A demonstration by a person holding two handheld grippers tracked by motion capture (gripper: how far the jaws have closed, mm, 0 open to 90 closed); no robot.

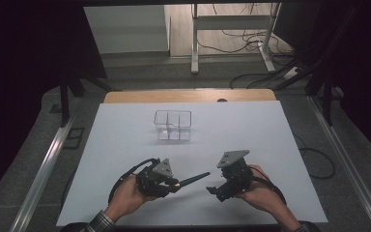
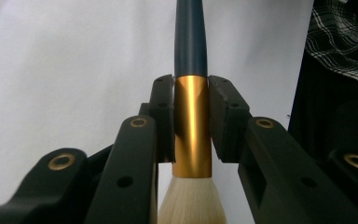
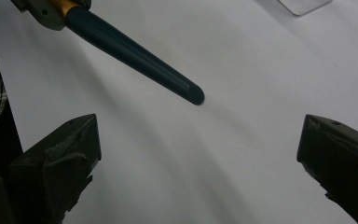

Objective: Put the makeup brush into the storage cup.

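Nearest to me, my left gripper (image 2: 191, 116) was pinching a brush (image 2: 192, 93) by its gold ferrule (image 2: 192, 126), one jaw pressed to each side of the metal. In the left gripper view the pale bristles (image 2: 191, 200) fanned out below the jaws, towards the camera, and the dark blue handle (image 2: 190, 37) ran on past the jaw tips over the white worktop (image 2: 74, 70). A checked sleeve (image 2: 340, 42) showed at the upper right of that view.

From the high view I saw the left gripper (image 1: 171, 186) low on the sheet with the brush (image 1: 189, 181) held nearly level, its handle pointing right, towards my right gripper (image 1: 214, 191). The handle tip and the right gripper were near each other but apart.

My right gripper (image 3: 198, 158) had its jaws spread wide with nothing between them. In the right gripper view the blue handle (image 3: 135, 58) came in from the upper left and ended in a rounded tip above the gap between the jaws, touching neither of them.

Farther up the worktop (image 1: 125, 145), well apart from both grippers, stood a clear plastic organiser (image 1: 173, 125) split into compartments. Beyond the white sheet a strip of wooden edge (image 1: 188, 95) showed, and past that the floor with a metal frame leg (image 1: 194, 43) and loose cables (image 1: 241, 41).
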